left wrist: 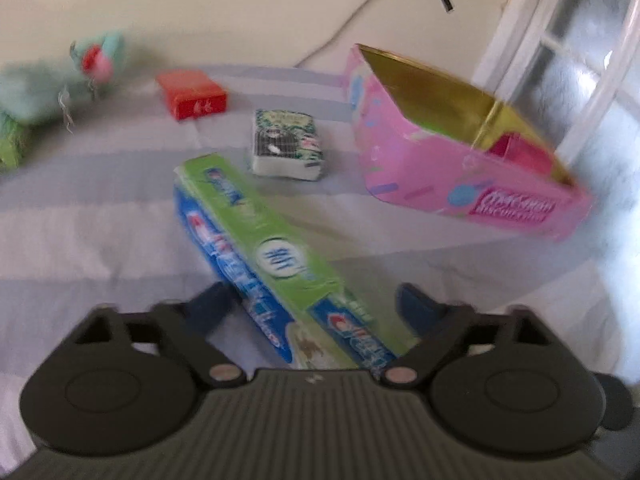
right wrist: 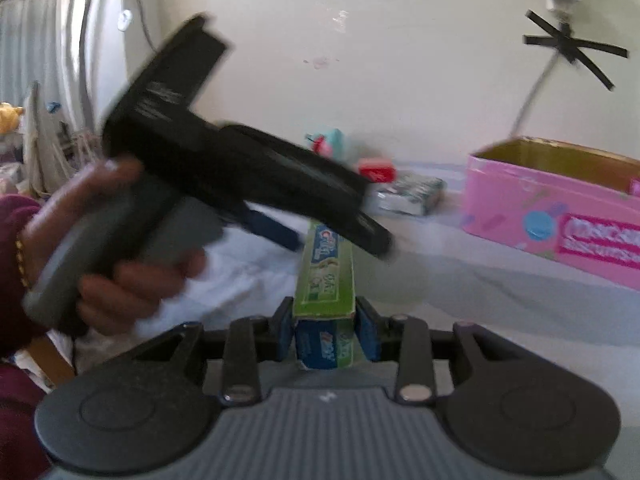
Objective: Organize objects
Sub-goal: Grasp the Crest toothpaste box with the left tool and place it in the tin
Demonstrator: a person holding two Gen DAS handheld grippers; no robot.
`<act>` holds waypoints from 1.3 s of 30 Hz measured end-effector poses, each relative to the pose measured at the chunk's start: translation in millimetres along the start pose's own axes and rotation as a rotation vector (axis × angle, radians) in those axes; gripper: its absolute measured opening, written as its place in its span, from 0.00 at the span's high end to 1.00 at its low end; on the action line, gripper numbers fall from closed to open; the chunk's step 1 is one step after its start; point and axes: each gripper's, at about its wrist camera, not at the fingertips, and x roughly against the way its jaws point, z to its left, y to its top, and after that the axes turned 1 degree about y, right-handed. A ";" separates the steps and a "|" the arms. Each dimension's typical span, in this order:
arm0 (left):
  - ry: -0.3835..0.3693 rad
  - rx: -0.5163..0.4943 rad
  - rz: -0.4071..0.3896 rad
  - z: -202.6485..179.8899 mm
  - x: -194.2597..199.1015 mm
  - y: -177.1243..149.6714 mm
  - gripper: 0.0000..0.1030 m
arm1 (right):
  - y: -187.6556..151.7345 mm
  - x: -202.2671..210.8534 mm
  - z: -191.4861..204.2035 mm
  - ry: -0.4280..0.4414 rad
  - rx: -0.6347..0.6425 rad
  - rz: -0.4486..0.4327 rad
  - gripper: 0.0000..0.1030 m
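One toothpaste box (right wrist: 325, 276), green on top and blue on its side, is clamped at its near end between the blue pads (right wrist: 369, 330) of the right gripper (right wrist: 325, 330), whose jaws are drawn in close on the narrow carton. Its long axis is seen to run straight ahead from those jaws, the far end pointing toward the wall, and the box is held roughly level above the bed. In the left wrist view the same box (left wrist: 256, 240) is seen to slant from the lower right up to the upper left, passing between the fingers (left wrist: 212, 304) of the left gripper (left wrist: 316, 304); those jaws stand about half open, with a gap showing on either side of the carton, so nothing is gripped by them. The left gripper (right wrist: 336, 236) is carried by a hand (right wrist: 120, 264) with a dark red sleeve at the wrist. A pale striped bedsheet (left wrist: 100, 208) serves as the surface. Toward its far right edge an open pink box (left wrist: 440, 168) with a gold lining is placed, something pink lying inside it. Near the middle a small green-and-white packet (left wrist: 286, 146) is set, a red box (left wrist: 192, 94) lies beyond it, and a blurred teal plush toy (left wrist: 60, 80) lies at the far left. A cream wall (right wrist: 360, 60) bearing black tape (right wrist: 576, 52) and a cable is seen behind, with a window (left wrist: 580, 40) at the right.
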 end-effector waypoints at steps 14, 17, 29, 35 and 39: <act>-0.169 -0.216 -0.208 -98.3 -6.8 112.6 0.38 | 55.9 26.8 -55.7 -0.354 -0.020 -0.285 0.67; -0.216 -0.265 -0.182 -127.1 -41.7 138.5 0.38 | 68.7 24.0 -93.1 -0.410 -0.099 -0.274 0.67; -0.212 -0.221 -0.081 -171.3 -126.3 161.1 0.32 | 78.5 -8.0 -202.6 -0.540 -0.211 -0.152 0.68; -0.156 -0.239 -0.136 -145.1 -97.0 154.7 0.31 | 74.1 6.4 -193.8 -0.576 -0.218 -0.220 0.63; -0.132 -0.275 -0.192 -124.0 -61.8 141.2 0.29 | 80.6 21.8 -167.3 -0.543 -0.184 -0.280 0.63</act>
